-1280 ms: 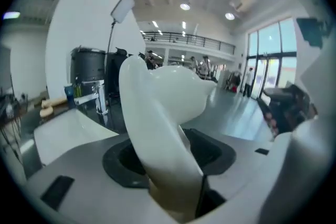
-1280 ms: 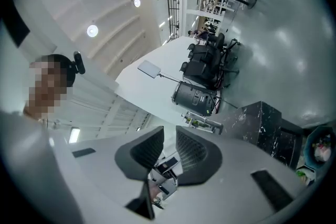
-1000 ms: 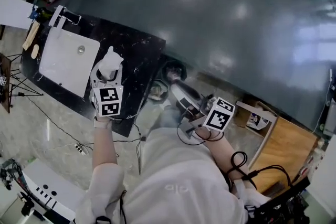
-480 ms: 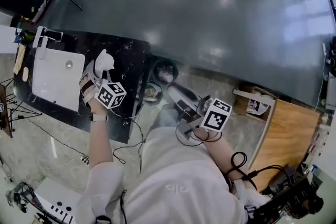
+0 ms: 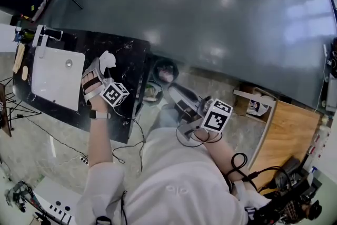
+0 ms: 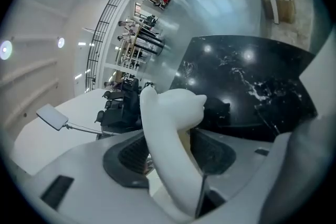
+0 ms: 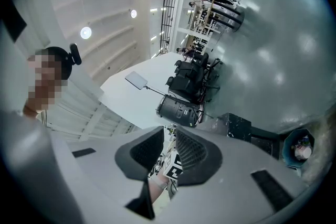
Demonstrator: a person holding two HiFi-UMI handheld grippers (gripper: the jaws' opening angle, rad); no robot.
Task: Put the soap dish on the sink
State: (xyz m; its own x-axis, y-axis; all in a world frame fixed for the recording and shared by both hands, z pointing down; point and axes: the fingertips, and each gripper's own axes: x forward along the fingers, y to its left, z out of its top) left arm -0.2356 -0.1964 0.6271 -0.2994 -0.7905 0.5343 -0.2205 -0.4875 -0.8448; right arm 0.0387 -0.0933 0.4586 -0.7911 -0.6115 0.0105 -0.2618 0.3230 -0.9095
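Jaws of the left gripper (image 6: 173, 149) clench a white, curved plastic soap dish (image 6: 169, 126), one dark ribbed pad on each side of its body, and its rounded end sticks out past the tips. In the head view the soap dish (image 5: 107, 59) sits over the black, white-veined stone desk (image 5: 131, 63), just beside the right edge of the white square sink basin (image 5: 55, 79) and not on it. I cannot tell whether the dish touches the desk top. A chrome tap (image 5: 45, 34) stands at the sink's far rim. The left gripper's marker cube (image 5: 115, 95) is rolled to one side above the person's wrist.

Over at the right, well apart from the desk, the right gripper (image 7: 169, 157) is held close to the person's body. Its jaws stand a narrow gap apart and grasp nothing; only the left hand's marker cube shows far off through the gap. Beyond them lies a glossy grey floor (image 5: 221, 13).
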